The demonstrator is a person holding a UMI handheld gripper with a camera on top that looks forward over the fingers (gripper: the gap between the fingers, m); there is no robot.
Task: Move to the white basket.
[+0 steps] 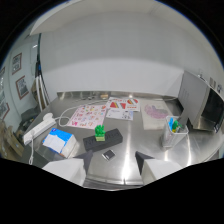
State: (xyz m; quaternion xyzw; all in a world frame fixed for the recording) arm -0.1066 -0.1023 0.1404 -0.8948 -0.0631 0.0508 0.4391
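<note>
Claw (114,170) spread, empty, above steel counter (135,140). White basket (175,131) sits ahead to the right, well apart. Green block (100,132) on black tray (102,140) just ahead.

Claw (111,167) fingers apart, nothing between. Just ahead: small flat device (108,154) on surface (135,140). Beyond it: block (100,132) on bar (102,140). Left of claw: box (59,140), power strip (39,128). Right: basket (174,134). Far ahead: printed sheets (89,115).
</note>
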